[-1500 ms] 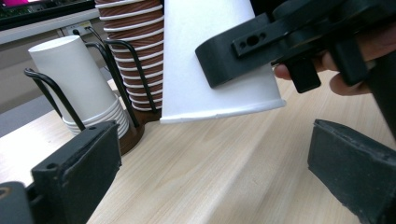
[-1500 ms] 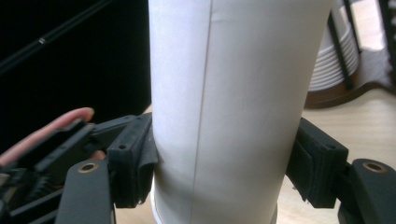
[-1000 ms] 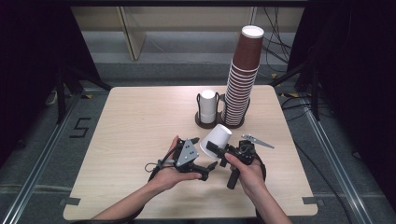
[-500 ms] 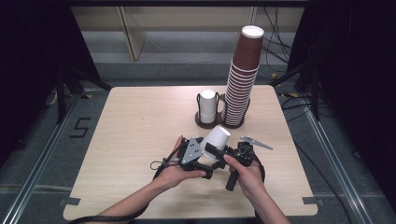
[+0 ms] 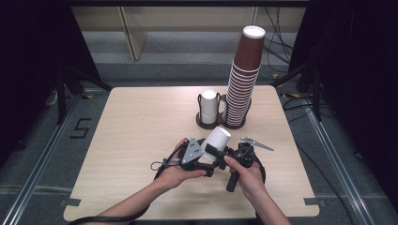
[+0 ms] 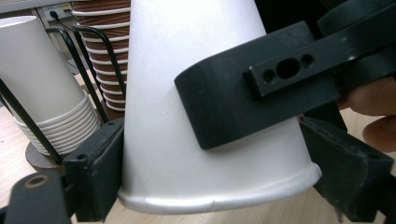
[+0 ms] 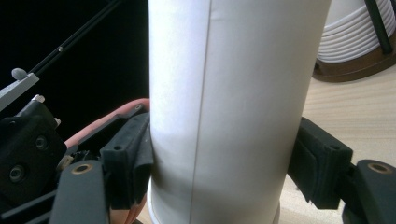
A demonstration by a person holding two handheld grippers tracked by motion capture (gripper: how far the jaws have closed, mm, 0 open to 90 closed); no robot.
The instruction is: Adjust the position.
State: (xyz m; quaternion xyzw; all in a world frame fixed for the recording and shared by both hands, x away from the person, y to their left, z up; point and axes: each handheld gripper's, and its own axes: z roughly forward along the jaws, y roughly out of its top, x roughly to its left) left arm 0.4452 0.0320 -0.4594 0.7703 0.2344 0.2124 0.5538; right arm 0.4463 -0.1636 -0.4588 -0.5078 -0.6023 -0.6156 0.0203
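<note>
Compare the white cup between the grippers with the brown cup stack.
The white cup is a single cup, tilted, off the table between both grippers; the brown stack holds many nested cups, upright in the rack. The white cup is white outside; the brown stack is brown with a white top. Both are tapered paper cups.

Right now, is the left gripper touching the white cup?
Touching. In the left gripper view, the left gripper has its left pad pressed against the white cup just above the rim, after its jaws just closed in.
</note>
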